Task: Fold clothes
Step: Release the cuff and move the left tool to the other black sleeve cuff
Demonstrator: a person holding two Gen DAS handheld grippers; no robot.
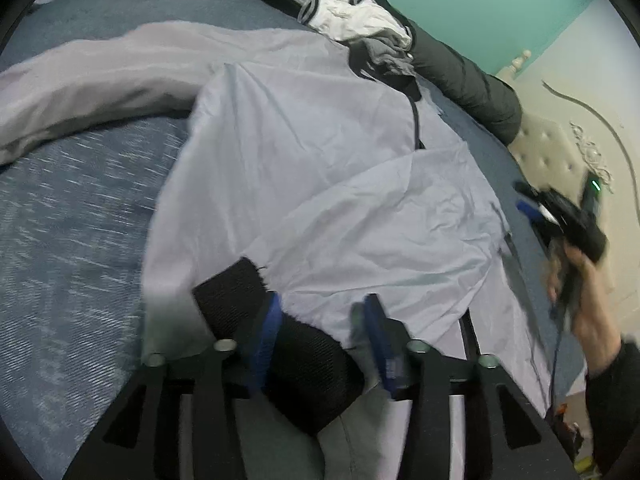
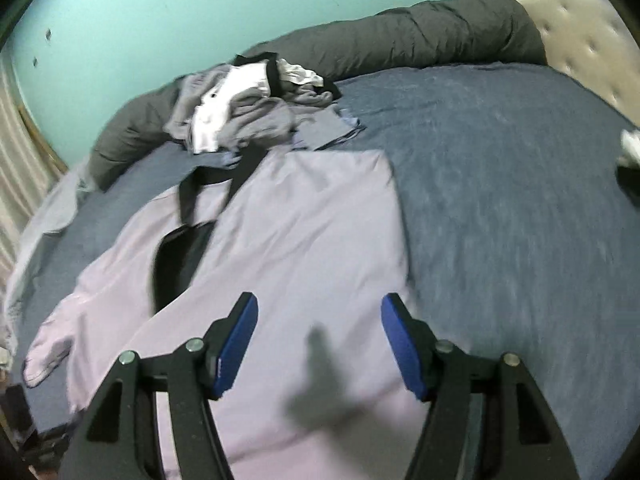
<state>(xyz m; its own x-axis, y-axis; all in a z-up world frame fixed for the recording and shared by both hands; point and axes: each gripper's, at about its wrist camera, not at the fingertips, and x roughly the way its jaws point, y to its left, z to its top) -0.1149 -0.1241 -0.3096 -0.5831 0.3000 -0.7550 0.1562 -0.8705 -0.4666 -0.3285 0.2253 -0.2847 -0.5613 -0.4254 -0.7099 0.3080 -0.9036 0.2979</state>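
A pale lilac jacket (image 1: 320,152) with black trim lies spread over the blue bedcover (image 1: 72,248), one sleeve stretching off to the left. My left gripper (image 1: 324,304) is open at its near edge, and a black mesh part (image 1: 296,364) of the jacket lies between the blue pads. In the right wrist view the same jacket (image 2: 304,232) lies flat, with a black strip (image 2: 180,260) down its left side. My right gripper (image 2: 318,304) hovers open over it, holding nothing. A hand holds that right gripper (image 1: 536,204) at the jacket's right edge.
A pile of grey, white and black clothes (image 2: 244,108) sits at the far side of the bed. Behind it a dark grey rolled duvet (image 2: 420,32) runs along the teal wall. A cream tufted headboard (image 1: 560,160) stands to the right. Bare blue bedcover (image 2: 500,200) lies right of the jacket.
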